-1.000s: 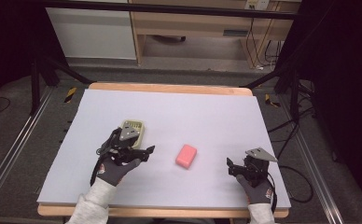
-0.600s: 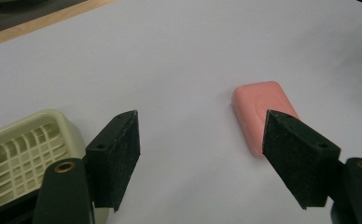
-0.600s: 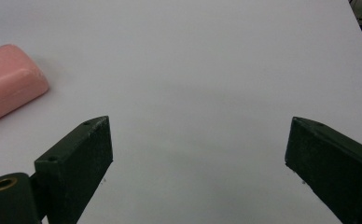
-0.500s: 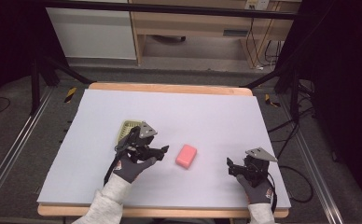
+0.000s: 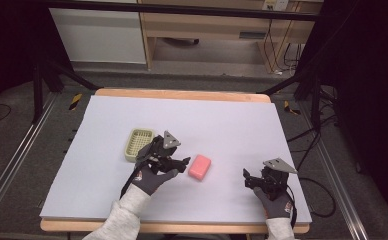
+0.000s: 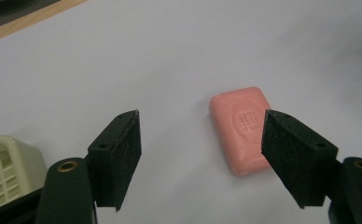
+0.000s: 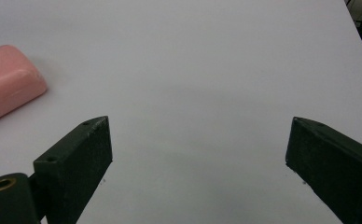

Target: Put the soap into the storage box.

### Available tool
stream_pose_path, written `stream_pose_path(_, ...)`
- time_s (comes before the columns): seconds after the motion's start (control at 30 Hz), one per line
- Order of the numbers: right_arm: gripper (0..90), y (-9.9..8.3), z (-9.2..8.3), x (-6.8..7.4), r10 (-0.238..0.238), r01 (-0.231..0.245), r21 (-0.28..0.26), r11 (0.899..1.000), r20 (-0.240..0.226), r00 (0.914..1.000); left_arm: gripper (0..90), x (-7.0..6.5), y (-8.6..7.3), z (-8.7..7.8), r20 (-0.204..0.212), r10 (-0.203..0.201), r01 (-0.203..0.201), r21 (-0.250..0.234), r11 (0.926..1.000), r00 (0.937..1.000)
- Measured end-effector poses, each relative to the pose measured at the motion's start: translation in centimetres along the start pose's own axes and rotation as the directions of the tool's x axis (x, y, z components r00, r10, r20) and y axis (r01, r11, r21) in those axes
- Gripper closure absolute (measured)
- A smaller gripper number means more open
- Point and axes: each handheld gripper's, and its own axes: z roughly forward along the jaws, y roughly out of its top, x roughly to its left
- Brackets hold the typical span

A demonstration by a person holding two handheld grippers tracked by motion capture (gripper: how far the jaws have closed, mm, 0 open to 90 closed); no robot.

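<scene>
Pink and smooth, a rounded rectangular soap bar (image 6: 243, 128) with a stamped mark on its top lies flat on the pale matte table sheet (image 5: 222, 125), just ahead of the left gripper (image 5: 184, 162). That gripper's black, rough-faced pads (image 6: 118, 156) have just been closing, yet they stand apart with only bare sheet between them; the bar sits in front of one pad, untouched. Just behind the same gripper rests a cream plastic dish with a slotted grid (image 5: 138, 143). Well off to the bar's other side, the right gripper (image 5: 246, 176) hangs low over the sheet, its jaws spread wide around nothing.
</scene>
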Motion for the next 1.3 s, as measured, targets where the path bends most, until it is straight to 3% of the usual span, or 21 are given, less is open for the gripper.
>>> stream_pose_path(0.13,7.3,0.0,0.0,0.0,-0.001,0.001,-0.002,1.000,0.001,1.0000,27.8,-0.5,0.4,0.5,0.022,-0.001,0.001,0.001,1.0000,0.9998)
stream_pose_path(0.57,7.3,0.0,0.1,-0.1,0.001,-0.001,0.003,1.000,-0.005,1.0000,27.3,-1.9,1.4,2.1,0.036,0.025,-0.027,0.053,0.9982,0.9990)
stream_pose_path(0.87,7.3,0.0,0.1,-0.1,0.001,-0.001,0.006,1.000,-0.004,1.0000,26.8,-3.0,1.6,3.8,0.053,0.022,-0.027,0.083,0.9962,0.9983)
stream_pose_path(1.3,7.4,0.0,0.3,0.0,-0.007,0.007,0.017,1.000,-0.005,1.0000,26.6,-3.2,1.4,6.0,0.040,0.008,-0.013,0.137,0.9905,0.9992)
